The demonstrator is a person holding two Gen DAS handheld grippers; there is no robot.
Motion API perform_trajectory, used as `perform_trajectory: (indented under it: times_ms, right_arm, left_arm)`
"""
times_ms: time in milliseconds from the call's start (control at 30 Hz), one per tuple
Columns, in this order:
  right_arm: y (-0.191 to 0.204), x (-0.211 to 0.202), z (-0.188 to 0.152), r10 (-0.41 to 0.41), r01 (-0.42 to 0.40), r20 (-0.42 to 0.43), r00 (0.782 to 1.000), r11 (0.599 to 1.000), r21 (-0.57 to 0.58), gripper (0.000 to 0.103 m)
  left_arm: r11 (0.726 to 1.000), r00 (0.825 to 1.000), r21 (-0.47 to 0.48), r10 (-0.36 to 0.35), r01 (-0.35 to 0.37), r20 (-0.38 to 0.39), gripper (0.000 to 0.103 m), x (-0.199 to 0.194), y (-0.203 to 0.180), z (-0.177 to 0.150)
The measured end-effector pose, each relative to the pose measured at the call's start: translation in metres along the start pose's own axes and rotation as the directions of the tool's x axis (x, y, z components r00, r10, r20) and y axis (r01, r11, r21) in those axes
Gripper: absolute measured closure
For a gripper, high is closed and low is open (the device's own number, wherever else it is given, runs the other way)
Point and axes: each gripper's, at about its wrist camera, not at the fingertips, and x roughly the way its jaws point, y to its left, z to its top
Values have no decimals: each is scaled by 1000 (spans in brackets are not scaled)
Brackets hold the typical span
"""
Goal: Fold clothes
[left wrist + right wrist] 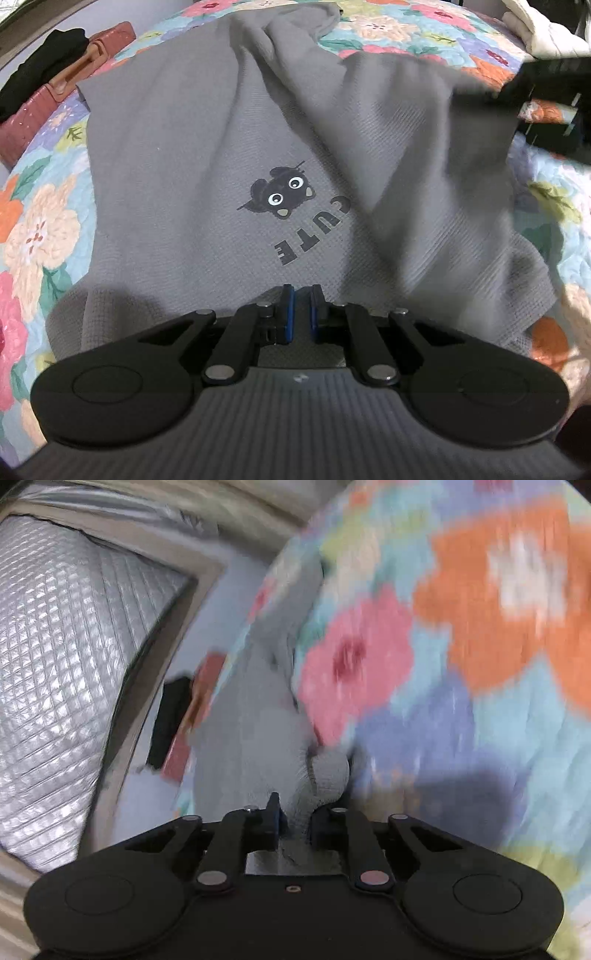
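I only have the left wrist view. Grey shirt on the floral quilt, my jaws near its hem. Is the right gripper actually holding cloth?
Observer: Yes. In the right wrist view the right gripper has a bunch of the grey shirt pinched between its fingers.
Operator: Which part of the shirt?
Observer: Cannot tell; that view is motion-blurred. The cloth trails away from the jaws as a gathered ridge.
Operator: Anything beyond the bed there?
Observer: A quilted silver panel fills the left of that view, beside the floral quilt.
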Motion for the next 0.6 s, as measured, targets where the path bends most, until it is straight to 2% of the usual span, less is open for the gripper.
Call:
perform_trajectory:
  times_ms: [67,133,167,200,233,267,300,333,367,400,467,500,533,567,600]
  right_arm:
    - [21,-27,11,-37,56,126,991,986,-155,89]
    - [41,-56,21,-56,142,267,962,939,-313,89]
    - [51,-75,23,-74,230,360,930,881,-414,89]
    - [61,-88,21,-106,367,468,877,777,-511,89]
    - [65,-94,18,-135,490,550,824,658,-572,90]
    - [59,-91,19,-167,556,580,797,579,-597,90]
    - [48,-87,23,-206,596,589,781,525,-607,91]
    - [33,-80,29,-249,614,578,777,505,-607,90]
    - [16,-70,37,-309,612,536,786,514,-601,86]
    - [-3,-57,47,-394,603,456,798,522,-603,83]
    - [-35,-40,61,-508,577,298,808,580,-576,81]
    - [-48,-39,66,-528,561,235,816,626,-541,81]
    - [-56,-45,67,-522,549,208,827,671,-498,78]
    - [-61,-54,67,-509,539,200,837,708,-457,66]
    - [-66,-62,67,-495,528,193,847,742,-413,59]
  left_arm:
    - [999,999,29,45,-45,4,93,-1,-2,-2]
    - [997,998,56,59,-59,11,93,-5,-1,-4]
    - [997,998,55,59,-60,13,92,-7,1,-4]
    - [997,998,53,59,-60,15,92,-8,3,-4]
    - [997,998,42,57,-57,16,92,-9,7,-5]
    - [998,998,27,54,-54,16,92,-8,11,-4]
    - [999,999,9,51,-51,13,92,-8,15,-4]
    - [999,999,-3,47,-47,14,92,-7,18,-3]
    - [999,999,-14,49,-48,15,92,-7,20,-2]
    - [998,999,-24,50,-50,15,91,-7,23,0]
    - [998,998,-35,56,-56,11,88,-8,29,0]
    - [997,998,-44,59,-58,15,84,-11,33,-1]
    - [997,998,-48,61,-61,14,76,-12,36,-3]
    - [997,998,-53,63,-62,14,73,-14,39,-5]
    - [996,998,-61,58,-57,18,71,-16,42,-8]
